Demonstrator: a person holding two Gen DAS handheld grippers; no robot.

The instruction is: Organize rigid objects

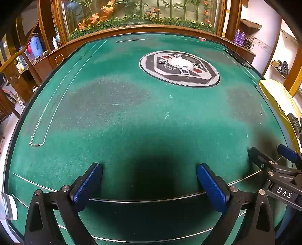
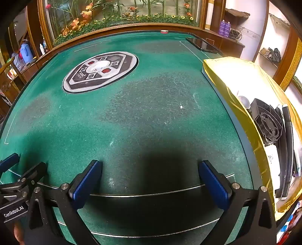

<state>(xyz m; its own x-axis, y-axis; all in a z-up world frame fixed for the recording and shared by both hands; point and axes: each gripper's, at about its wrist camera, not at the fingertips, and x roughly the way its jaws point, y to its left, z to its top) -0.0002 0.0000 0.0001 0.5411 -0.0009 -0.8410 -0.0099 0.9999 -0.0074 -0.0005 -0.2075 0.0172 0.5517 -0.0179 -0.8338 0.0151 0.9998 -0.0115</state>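
Observation:
A gold-lined box (image 2: 236, 79) stands at the right edge of the green felt table (image 2: 141, 113). Inside it lie a black fan (image 2: 268, 122), a round white bulb (image 2: 243, 100), a white block (image 2: 272, 162) and a flat dark slab (image 2: 286, 150). My right gripper (image 2: 150, 169) hovers open over bare felt near the front edge, left of the box. My left gripper (image 1: 149, 171) is open too, over bare felt, with nothing between its blue pads (image 1: 88, 182). Each gripper shows at the side of the other's view: the right gripper (image 1: 275, 160) and the left gripper (image 2: 22, 167).
A round grey and black control panel (image 1: 179, 67) is set into the table's middle. A dark tablet (image 2: 203, 44) lies at the far right corner. A small red item (image 2: 164, 31) sits on the far wooden rim. A glass case of artificial flowers (image 1: 141, 17) stands behind the table.

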